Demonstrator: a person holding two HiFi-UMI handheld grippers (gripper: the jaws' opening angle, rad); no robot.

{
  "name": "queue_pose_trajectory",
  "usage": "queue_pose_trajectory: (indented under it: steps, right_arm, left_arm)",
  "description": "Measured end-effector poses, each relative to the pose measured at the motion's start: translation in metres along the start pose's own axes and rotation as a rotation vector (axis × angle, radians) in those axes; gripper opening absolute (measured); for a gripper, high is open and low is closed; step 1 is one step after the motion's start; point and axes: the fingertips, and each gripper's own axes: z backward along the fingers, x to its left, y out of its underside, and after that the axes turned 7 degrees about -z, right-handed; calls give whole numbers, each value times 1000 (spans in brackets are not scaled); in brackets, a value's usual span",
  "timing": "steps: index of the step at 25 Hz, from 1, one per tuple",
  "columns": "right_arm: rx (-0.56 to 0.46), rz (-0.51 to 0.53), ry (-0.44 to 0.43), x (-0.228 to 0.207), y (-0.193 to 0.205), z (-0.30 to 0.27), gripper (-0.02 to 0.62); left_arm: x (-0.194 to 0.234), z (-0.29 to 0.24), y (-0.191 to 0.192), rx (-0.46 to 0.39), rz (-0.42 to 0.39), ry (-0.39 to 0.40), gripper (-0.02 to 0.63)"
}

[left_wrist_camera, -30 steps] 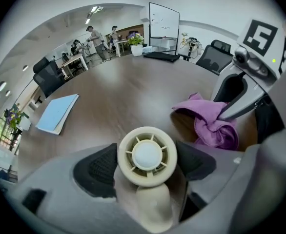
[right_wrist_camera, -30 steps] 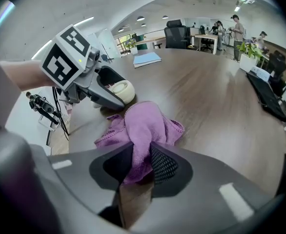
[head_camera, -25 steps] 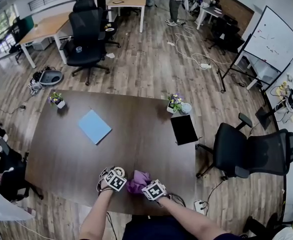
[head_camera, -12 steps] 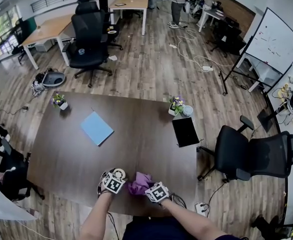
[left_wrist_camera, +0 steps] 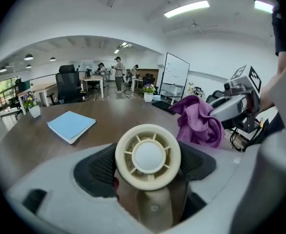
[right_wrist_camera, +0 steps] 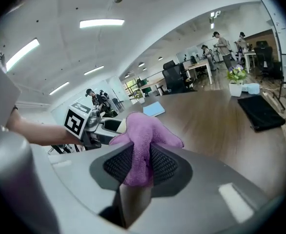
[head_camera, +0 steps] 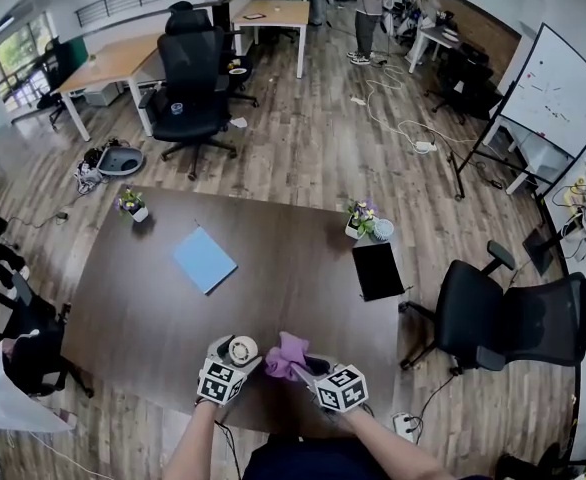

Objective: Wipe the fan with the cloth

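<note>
The left tongs [head_camera: 236, 359] are clamping the cream fan [left_wrist_camera: 148, 156] by its round head above the tabletop [head_camera: 273, 278]. Just right of the fan, the right tongs [right_wrist_camera: 139, 164] are pinching the purple cloth [right_wrist_camera: 145, 129]. Wiping is seemingly starting; next, the cloth must meet the grille.

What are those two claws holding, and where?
The left gripper clamps the cream fan by the sides of its round head; the right gripper pinches the purple cloth by a bunched fold.

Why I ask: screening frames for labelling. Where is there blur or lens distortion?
Head view: sharp, evenly lit, straight lines bowing toward the edges. Left gripper view: fisheye with black corners, handheld fan crisp. Right gripper view: same fisheye, purple cloth crisp, table slightly smeared.
</note>
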Motion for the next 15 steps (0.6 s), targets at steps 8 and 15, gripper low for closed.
queue_pose_trajectory:
  steps: [8, 15]
  right_arm:
    - [-85, 140, -73, 47, -49, 26, 109]
    - [-107, 300, -94, 98, -70, 35, 109]
  left_arm:
    - [-43, 30, -45, -116, -70, 36, 379]
    - [-58, 72, -65, -217, -96, 42, 379]
